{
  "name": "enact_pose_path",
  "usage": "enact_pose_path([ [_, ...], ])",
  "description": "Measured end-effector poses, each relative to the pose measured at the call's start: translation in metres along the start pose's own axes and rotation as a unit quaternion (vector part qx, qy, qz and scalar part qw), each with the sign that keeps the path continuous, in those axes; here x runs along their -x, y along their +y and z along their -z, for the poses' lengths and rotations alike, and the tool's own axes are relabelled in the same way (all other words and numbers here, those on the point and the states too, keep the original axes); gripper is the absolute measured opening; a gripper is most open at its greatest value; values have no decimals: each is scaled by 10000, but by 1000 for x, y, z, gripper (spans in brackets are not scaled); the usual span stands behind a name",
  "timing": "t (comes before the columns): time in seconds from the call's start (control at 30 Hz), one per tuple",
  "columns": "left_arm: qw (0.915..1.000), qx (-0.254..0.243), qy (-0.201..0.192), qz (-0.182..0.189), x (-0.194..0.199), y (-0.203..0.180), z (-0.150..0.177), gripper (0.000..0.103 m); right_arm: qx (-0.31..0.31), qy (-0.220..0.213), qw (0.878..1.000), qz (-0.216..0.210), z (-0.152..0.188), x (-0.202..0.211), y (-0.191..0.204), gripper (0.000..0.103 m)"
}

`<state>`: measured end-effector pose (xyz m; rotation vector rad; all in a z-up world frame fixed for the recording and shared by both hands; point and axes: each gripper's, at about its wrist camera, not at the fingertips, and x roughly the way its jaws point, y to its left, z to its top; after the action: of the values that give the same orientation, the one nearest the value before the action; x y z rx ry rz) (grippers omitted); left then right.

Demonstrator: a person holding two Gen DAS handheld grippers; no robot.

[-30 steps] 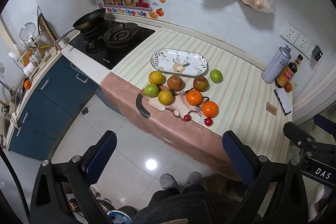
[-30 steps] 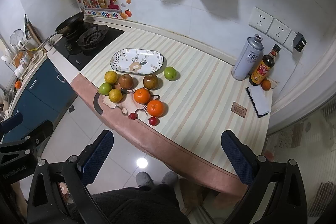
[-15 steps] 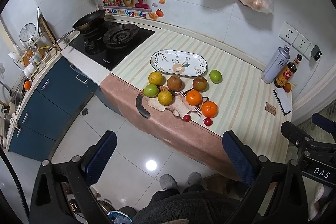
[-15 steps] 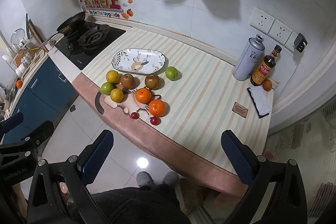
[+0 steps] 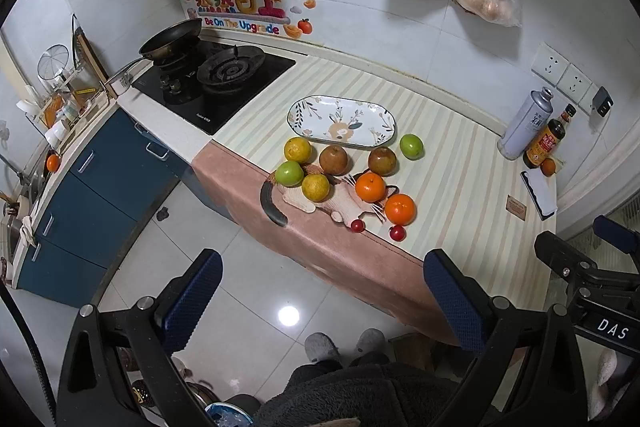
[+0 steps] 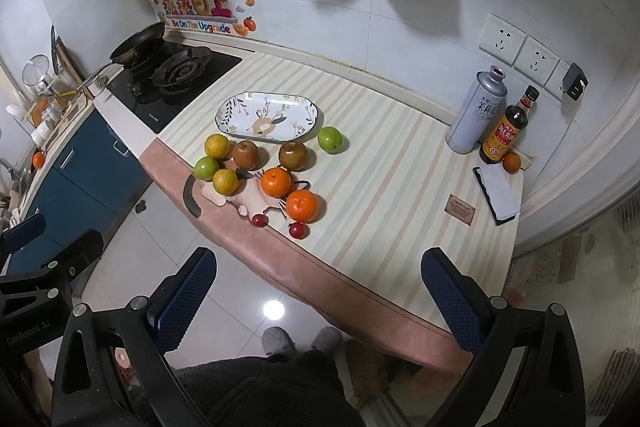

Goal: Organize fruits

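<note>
Fruits (image 6: 276, 182) near counter edge (image 6: 280, 259); grippers (image 6: 316, 301) apart

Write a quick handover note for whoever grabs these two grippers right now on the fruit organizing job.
Left gripper: open, empty, held back from the counter over the floor.
Right gripper: open, empty, also short of the counter.
Oval plate: bare, on the striped cloth behind the fruit.
Fruit, all on the cloth in front of the plate: two oranges, two yellow citrus, two brown fruits, two green apples, two small red fruits at the near edge.
Done: nothing moved yet.
Left: every fruit, likely onto the plate.
</note>
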<state>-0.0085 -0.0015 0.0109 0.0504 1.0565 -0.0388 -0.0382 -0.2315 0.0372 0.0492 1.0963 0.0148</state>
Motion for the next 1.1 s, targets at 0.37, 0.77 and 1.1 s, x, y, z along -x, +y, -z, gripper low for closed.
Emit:
enact_pose_path([
  [0.37, 10000, -36, -5, 27, 1, -1, -2, 103, -8, -12, 10000, -8, -1, 0, 1, 103],
  [0.77, 10000, -9, 33, 21, -2, -2, -4, 103, -5, 15, 10000, -33, -7, -1, 1, 103],
  [1.1, 10000, -3, 29, 21, -4, -1, -5, 103, 27, 18, 9999, -116, -14, -5, -1, 103],
])
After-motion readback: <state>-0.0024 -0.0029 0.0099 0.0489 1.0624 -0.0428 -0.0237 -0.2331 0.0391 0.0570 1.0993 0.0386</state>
